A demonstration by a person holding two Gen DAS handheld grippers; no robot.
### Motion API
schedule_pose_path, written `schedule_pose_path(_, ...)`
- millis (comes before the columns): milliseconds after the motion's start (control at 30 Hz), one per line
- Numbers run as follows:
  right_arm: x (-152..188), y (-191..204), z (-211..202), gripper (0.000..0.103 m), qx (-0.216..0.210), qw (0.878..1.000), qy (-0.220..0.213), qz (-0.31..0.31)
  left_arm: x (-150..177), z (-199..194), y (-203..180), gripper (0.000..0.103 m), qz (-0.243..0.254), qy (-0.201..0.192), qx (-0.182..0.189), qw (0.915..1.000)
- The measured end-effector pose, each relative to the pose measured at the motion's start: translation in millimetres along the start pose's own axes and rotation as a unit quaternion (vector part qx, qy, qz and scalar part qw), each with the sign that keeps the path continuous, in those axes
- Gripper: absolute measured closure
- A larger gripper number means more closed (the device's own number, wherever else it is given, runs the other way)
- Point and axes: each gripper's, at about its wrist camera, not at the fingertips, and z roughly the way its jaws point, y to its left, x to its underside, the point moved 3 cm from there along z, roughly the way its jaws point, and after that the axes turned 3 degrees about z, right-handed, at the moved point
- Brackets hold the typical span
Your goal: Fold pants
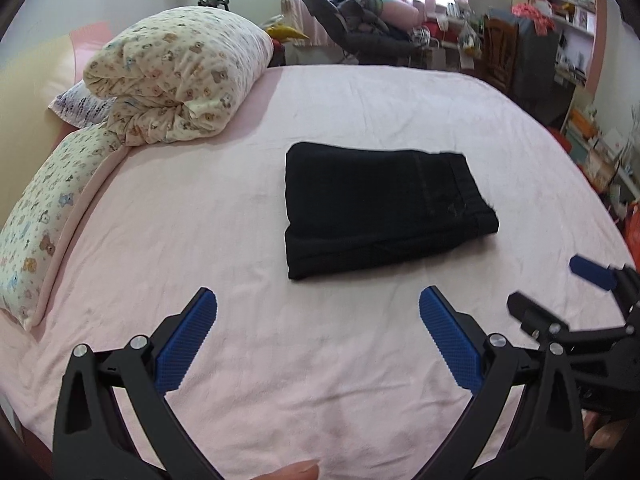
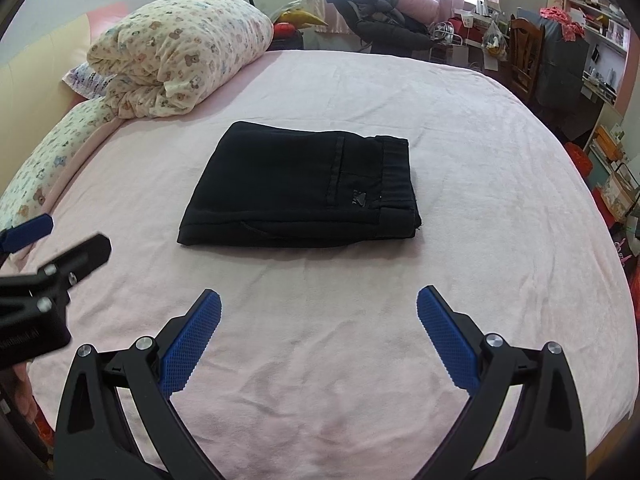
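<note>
Black pants (image 1: 384,208) lie folded into a compact rectangle in the middle of the pink bed (image 1: 240,240); they also show in the right wrist view (image 2: 304,188), waistband to the right. My left gripper (image 1: 318,304) is open and empty, hovering over the sheet short of the pants' near edge. My right gripper (image 2: 319,304) is open and empty, also short of the pants. The right gripper shows at the right edge of the left wrist view (image 1: 560,292), and the left gripper shows at the left edge of the right wrist view (image 2: 60,240).
A rolled bear-print duvet (image 1: 180,76) and a long matching pillow (image 1: 44,216) lie along the bed's left side. Beyond the bed stand a clothes-piled chair (image 1: 360,28), a wooden chair (image 1: 500,52) and cluttered shelves (image 1: 568,4).
</note>
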Motion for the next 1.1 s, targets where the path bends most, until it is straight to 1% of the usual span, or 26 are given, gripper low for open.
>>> schedule_pose_path(100, 1, -3, 1, 0.002, 0.004, 1.0, 0.001, 0.003, 4, 3, -2, 0.002, 0.006, 0.009, 0.003, 0.9999)
schedule_pose_path(333, 1, -5, 2, 0.002, 0.011, 1.0, 0.0, 0.008, 10, 12, 0, 0.002, 0.007, 0.03, -0.012, 0.9994)
schedule_pose_path(567, 1, -11, 0, 0.002, 0.026, 1.0, -0.009, 0.009, 12, 16, -4, 0.002, 0.02, 0.038, -0.003, 0.9991)
schedule_pose_path(733, 1, -19, -1, 0.002, 0.035, 0.999, -0.01, 0.018, 14, 19, -7, 0.002, 0.037, 0.043, -0.008, 0.9984)
schedule_pose_path(1100, 3, -16, 1, 0.002, 0.028, 0.999, -0.006, 0.018, 16, 26, 0, 0.002, 0.038, 0.056, -0.021, 0.9975)
